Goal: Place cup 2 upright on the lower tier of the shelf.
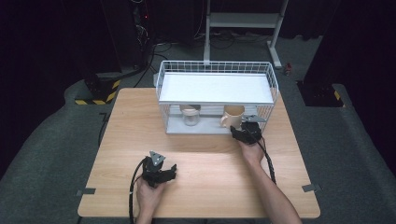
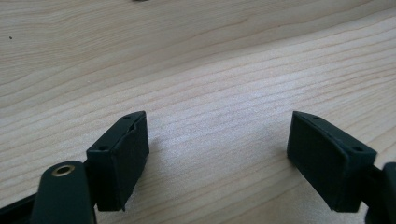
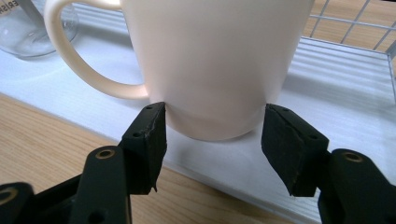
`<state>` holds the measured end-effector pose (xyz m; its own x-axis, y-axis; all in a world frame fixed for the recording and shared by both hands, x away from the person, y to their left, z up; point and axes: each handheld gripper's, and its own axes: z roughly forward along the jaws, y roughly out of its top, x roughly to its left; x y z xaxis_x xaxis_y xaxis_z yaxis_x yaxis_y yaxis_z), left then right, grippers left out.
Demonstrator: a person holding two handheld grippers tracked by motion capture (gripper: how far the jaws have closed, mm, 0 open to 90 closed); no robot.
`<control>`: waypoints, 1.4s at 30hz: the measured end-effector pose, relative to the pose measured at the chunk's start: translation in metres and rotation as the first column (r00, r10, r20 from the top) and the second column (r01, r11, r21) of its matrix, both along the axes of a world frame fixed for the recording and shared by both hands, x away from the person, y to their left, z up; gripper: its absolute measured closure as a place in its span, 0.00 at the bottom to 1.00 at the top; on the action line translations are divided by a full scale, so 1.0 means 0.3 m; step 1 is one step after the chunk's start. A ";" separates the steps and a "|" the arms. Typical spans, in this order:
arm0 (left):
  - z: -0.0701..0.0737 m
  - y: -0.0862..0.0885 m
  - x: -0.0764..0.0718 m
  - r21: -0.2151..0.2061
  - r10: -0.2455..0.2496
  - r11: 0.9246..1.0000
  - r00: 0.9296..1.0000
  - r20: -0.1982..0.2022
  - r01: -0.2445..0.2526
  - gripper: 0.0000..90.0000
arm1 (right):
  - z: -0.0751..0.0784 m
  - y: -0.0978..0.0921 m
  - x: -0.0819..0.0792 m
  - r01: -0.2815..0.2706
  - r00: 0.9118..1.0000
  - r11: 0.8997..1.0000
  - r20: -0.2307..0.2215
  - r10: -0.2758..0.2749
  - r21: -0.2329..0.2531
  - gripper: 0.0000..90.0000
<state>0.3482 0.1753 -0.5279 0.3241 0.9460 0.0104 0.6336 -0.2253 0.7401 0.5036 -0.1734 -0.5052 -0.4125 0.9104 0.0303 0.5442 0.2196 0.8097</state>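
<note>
Mug stands on the wire rack's lower shelf, right side; right gripper straddles its base, jaws released, not yet clamped. Next: squeeze. Left gripper rests open near the table's front

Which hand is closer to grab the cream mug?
The right one. The right tool is open with its jaws on either side of the mug's base on the rack's lower shelf. The left tool sits open over bare table, far away.
</note>
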 end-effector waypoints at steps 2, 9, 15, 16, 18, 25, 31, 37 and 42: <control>0.000 0.000 0.000 0.000 -0.001 1.000 1.000 -0.002 0.001 0.23 | 0.001 0.001 0.010 0.002 1.000 1.000 -0.019 -0.001 0.001 0.46; 0.000 0.000 0.000 0.000 -0.001 1.000 1.000 -0.001 0.001 0.23 | 0.012 0.006 0.032 0.006 1.000 1.000 -0.016 -0.007 -0.009 0.50; 0.000 0.000 0.000 0.000 -0.001 1.000 1.000 -0.001 0.001 0.23 | -0.004 -0.003 0.039 0.011 0.999 1.000 -0.045 -0.012 -0.019 0.54; 0.000 0.000 0.000 0.000 -0.001 1.000 1.000 -0.001 0.001 0.23 | -0.002 -0.004 0.039 0.011 0.999 1.000 -0.042 -0.011 -0.018 0.54; 0.000 0.000 0.000 0.000 0.000 1.000 1.000 -0.001 0.000 0.23 | 0.006 -0.008 0.034 0.007 0.999 1.000 -0.035 -0.007 -0.011 0.54; 0.000 -0.001 -0.001 -0.001 0.003 1.000 1.000 -0.001 -0.003 0.23 | 0.030 -0.019 -0.001 -0.033 0.998 0.999 -0.045 0.033 0.008 0.50; 0.000 -0.001 -0.001 -0.001 0.004 1.000 1.000 -0.001 -0.004 0.23 | 0.037 -0.045 -0.032 -0.059 0.998 0.998 -0.034 0.060 0.029 0.48; 0.000 -0.001 -0.001 0.000 0.004 1.000 1.000 0.001 -0.004 0.23 | 0.060 -0.057 -0.051 -0.083 0.996 0.996 -0.027 0.084 0.039 0.46; 0.000 -0.001 -0.001 0.003 0.003 1.000 1.000 0.001 -0.003 0.24 | 0.077 -0.066 -0.067 -0.097 0.995 0.994 -0.007 0.097 0.051 0.45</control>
<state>0.3479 0.1750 -0.5279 0.3209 0.9470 0.0132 0.6338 -0.2251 0.7400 0.4834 -0.1932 -0.4820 -0.4984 0.8633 0.0794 0.5302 0.2310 0.8158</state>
